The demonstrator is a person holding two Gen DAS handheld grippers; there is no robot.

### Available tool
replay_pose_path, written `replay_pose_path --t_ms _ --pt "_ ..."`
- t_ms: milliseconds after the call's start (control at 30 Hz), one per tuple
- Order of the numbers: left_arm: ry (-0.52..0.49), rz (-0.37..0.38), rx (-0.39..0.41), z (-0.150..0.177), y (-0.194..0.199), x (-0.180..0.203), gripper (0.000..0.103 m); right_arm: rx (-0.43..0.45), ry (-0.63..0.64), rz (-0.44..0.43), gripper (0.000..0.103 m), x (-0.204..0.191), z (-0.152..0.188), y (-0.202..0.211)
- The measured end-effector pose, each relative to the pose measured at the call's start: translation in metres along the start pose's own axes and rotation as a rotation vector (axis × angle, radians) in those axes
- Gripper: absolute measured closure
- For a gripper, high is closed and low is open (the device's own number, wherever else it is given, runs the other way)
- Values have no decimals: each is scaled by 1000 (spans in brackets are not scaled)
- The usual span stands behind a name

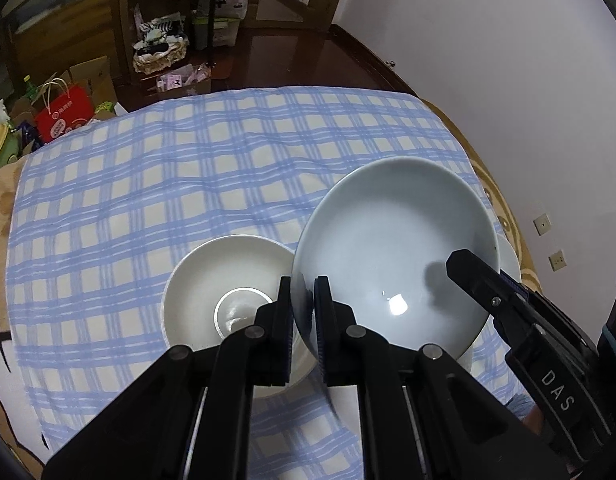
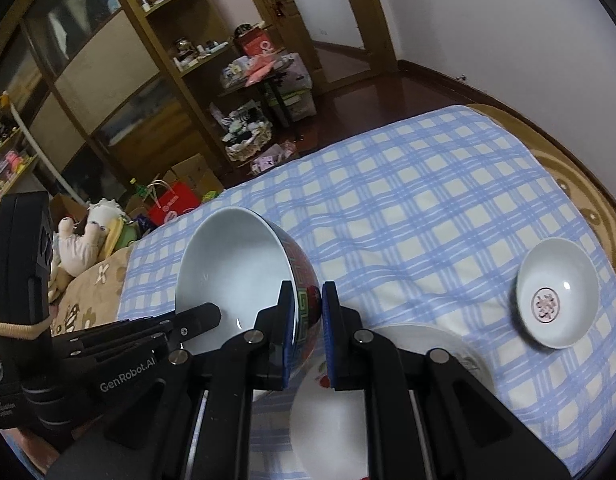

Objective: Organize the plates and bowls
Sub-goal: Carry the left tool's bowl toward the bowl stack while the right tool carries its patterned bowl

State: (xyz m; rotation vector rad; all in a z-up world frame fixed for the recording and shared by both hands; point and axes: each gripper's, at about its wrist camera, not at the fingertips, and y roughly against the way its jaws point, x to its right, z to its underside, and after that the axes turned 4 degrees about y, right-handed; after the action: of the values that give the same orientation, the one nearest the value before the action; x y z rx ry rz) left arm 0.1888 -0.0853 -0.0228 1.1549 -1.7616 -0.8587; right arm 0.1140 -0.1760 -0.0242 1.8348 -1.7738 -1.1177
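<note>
Both hand-held grippers pinch opposite rims of the big bowl, left hand-held gripper and right hand-held gripper clamped tight, carrying it tilted above the checked cloth. It hangs between the white bowl and a plate; next it probably needs levelling and lowering onto a stack.

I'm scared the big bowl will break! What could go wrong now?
The big bowl is held only by its rim, by the left gripper and right gripper. It may slip out.

It hangs tilted beside the white bowl and above the plate, so it might bump them.
</note>
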Motion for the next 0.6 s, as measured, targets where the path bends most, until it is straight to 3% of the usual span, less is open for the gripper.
replay_pose_path --t_ms 600 --pt "5 -26 17 16 22 -29 91 30 65 -40 89 -34 7 3"
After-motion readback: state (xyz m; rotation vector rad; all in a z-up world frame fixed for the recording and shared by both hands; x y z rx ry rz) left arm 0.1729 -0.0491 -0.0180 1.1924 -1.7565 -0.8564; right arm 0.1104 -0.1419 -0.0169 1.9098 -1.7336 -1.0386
